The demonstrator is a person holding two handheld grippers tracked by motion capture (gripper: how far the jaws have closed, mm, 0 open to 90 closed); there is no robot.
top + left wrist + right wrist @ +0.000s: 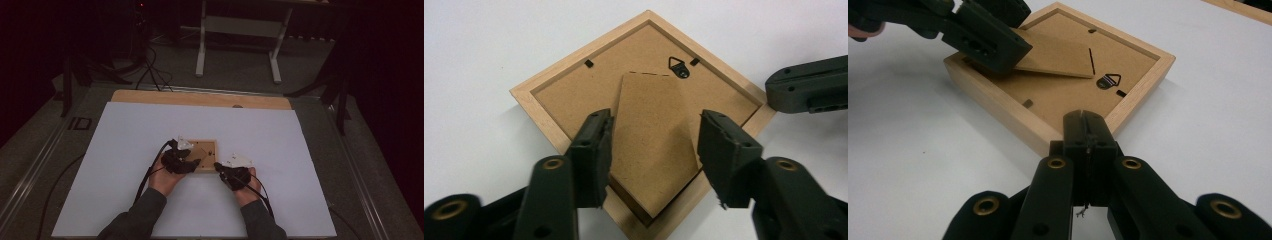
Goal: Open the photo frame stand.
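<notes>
Your frame (pixel 204 155) lies face-down near the middle of the white worktop (pixel 125 150), back side up, between your two hands. In the left tool view the frame (pixel 644 115) sits cornerwise, one corner toward you; its fibreboard back carries a black triangular hanger (pixel 679 66) and small black tabs (pixel 588 63) along the inner rim.

The stand (pixel 654 145), a fibreboard flap hinged to the back, is lifted at its free end; in the right tool view the stand (pixel 1058 57) tilts up off the back, its raised end at your left tool (pixel 983 37).

Your left tool (pixel 651 145) has its jaws standing apart, one on each side of the stand. The pads (pixel 596 150) are close to the flap's edges, but whether they touch it cannot be told. In the high view the left tool (pixel 192 162) is over the frame's left part.

Your right tool (pixel 1088 131) has its jaws closed together, nothing between them; the tips sit at the frame's near rim. In the high view the right tool (pixel 218 166) is at the frame's lower right corner.
</notes>
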